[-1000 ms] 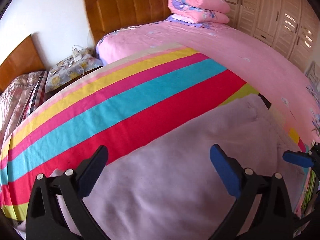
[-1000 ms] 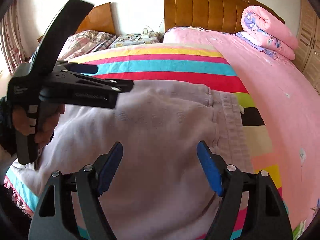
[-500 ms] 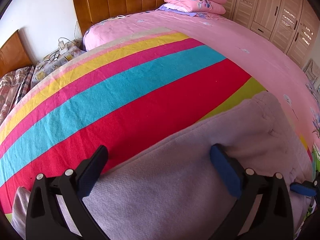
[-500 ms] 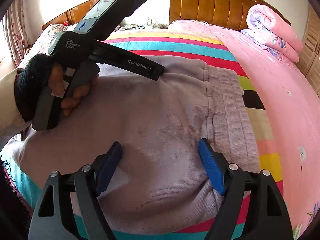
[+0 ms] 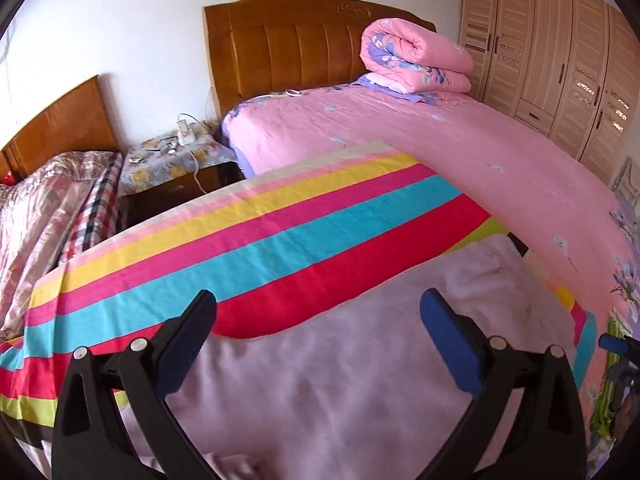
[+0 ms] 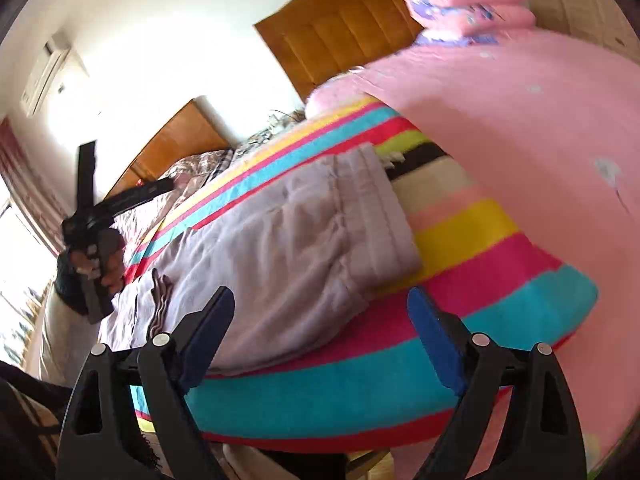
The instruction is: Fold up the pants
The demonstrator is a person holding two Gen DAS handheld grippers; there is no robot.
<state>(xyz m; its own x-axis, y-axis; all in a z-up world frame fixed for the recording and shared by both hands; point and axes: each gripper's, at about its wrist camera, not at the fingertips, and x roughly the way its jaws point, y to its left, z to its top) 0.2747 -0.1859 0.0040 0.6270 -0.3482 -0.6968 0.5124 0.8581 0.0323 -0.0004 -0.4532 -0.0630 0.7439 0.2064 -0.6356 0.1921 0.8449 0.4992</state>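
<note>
pale lilac pants (image 6: 276, 256) lie flat on the striped blanket (image 6: 472, 236), which covers the near end of the bed; ribbed waistband (image 6: 380, 216) toward the pink sheet (image 6: 520, 112), the rest of the garment running off to the left in my right view. in that same view my right gripper (image 6: 320, 316) hangs above the near edge of the pants and the blanket's turquoise band, jaws wide and opening further, nothing between the blue pads, no cloth touched that i can see. the picture is tilted and somewhat blurred. my left gripper (image 5: 318, 324) sits over the pants (image 5: 360, 380) too, jaws spread wide, nothing caught between the pads; lilac fabric fills the gap below them and the blanket's red stripe (image 5: 320, 280) lies just beyond. from the right view the left gripper (image 6: 120, 200) shows at far left, gripped by a hand (image 6: 106, 260), raised above the far end of the pants. rolled pink quilt (image 5: 412, 60) rests at the wooden headboard (image 5: 288, 52). nightstand (image 5: 176, 160) stands between the two beds, cable on top.
</note>
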